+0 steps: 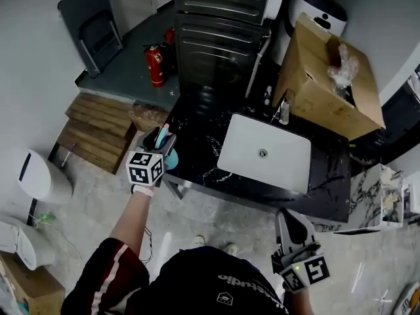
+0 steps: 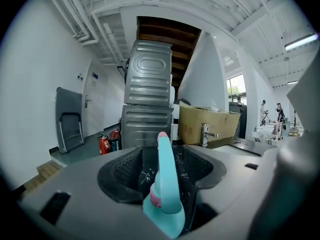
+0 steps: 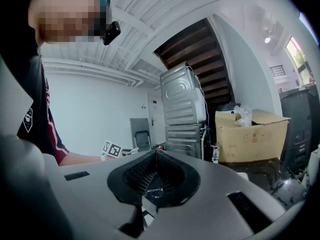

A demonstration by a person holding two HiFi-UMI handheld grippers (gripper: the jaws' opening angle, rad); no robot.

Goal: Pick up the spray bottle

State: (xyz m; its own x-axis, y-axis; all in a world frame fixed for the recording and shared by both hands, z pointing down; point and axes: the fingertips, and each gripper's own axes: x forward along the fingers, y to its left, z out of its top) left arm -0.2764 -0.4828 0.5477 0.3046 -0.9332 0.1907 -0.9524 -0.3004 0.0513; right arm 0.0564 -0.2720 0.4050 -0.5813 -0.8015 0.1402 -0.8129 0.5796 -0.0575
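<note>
Pickup not yet done: teal spray bottle (image 2: 166, 184) is seen upright between the spread jaws of left gripper (image 2: 161, 160), with gaps at both pads, so closing and lifting are left. Right gripper (image 3: 156, 156) is clenched on nothing, bottle nowhere near its jaws. No label is readable on bottle; shirt (image 1: 197, 274) print is upside down and not legible

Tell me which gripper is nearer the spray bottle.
Left. The left gripper has its open jaws either side of the spray bottle at the counter's left end. The right gripper is far off, by the front right corner.
</note>
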